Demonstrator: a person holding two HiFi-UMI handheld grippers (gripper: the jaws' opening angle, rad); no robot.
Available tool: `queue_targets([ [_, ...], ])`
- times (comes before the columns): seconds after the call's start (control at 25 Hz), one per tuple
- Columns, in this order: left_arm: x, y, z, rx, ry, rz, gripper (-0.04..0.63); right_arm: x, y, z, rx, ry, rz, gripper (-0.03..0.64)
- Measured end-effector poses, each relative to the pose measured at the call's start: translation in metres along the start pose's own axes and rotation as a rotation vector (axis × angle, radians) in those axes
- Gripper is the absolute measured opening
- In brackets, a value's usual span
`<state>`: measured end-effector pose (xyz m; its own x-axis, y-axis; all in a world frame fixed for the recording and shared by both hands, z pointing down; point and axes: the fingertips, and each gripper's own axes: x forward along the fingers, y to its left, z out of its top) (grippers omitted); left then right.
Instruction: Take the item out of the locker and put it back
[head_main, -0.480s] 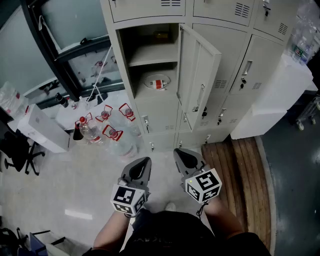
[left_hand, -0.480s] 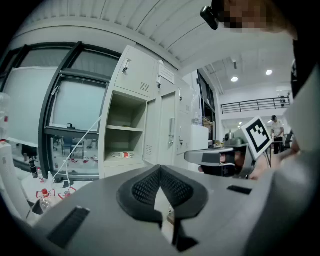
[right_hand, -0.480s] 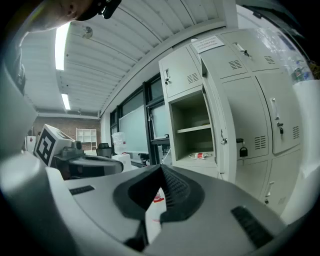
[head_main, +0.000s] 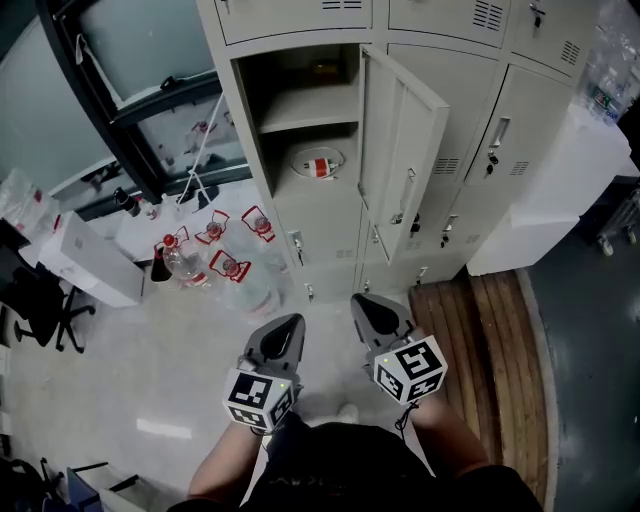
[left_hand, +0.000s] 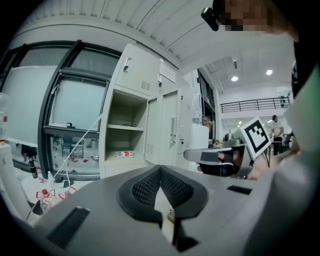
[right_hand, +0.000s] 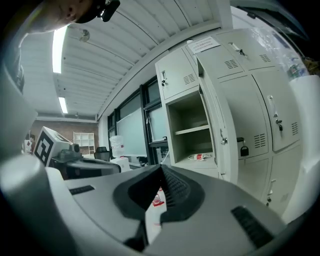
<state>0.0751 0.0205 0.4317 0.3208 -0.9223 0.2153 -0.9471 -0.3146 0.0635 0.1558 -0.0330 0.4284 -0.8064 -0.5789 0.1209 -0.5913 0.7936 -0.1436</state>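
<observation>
The open locker (head_main: 300, 120) stands ahead, its door (head_main: 405, 150) swung out to the right. On its lower shelf lies the item (head_main: 318, 162), a flat white round thing with a red label, also seen small in the left gripper view (left_hand: 122, 154) and the right gripper view (right_hand: 200, 157). The upper shelf looks dark and I cannot tell what it holds. Both grippers hang low in front of the person, well short of the locker. My left gripper (head_main: 288, 325) (left_hand: 160, 167) is shut with nothing in it. My right gripper (head_main: 365, 306) (right_hand: 161, 167) is likewise shut and holds nothing.
Several water bottles with red labels (head_main: 215, 265) sit on the floor left of the locker, beside a white box (head_main: 85, 258). A wooden pallet (head_main: 480, 340) lies at the right under a large white block (head_main: 540, 190). A black office chair (head_main: 40, 300) stands far left.
The head view has shifted slightly, so the locker sits a little lower in the picture. Both grippers keep their place and stay shut.
</observation>
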Motion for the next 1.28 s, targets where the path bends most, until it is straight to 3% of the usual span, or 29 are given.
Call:
queue_targets([
  [0.36,0.009,0.035,0.005,0.007,-0.005,-0.057,0.005,0.036,0.011,0.007,-0.017,-0.001,-0.032,-0.005],
  [1.28,0.039,0.196,0.032,0.021,-0.013,-0.232,0.005,0.200,0.023,0.042,-0.049,0.014,-0.233,-0.005],
])
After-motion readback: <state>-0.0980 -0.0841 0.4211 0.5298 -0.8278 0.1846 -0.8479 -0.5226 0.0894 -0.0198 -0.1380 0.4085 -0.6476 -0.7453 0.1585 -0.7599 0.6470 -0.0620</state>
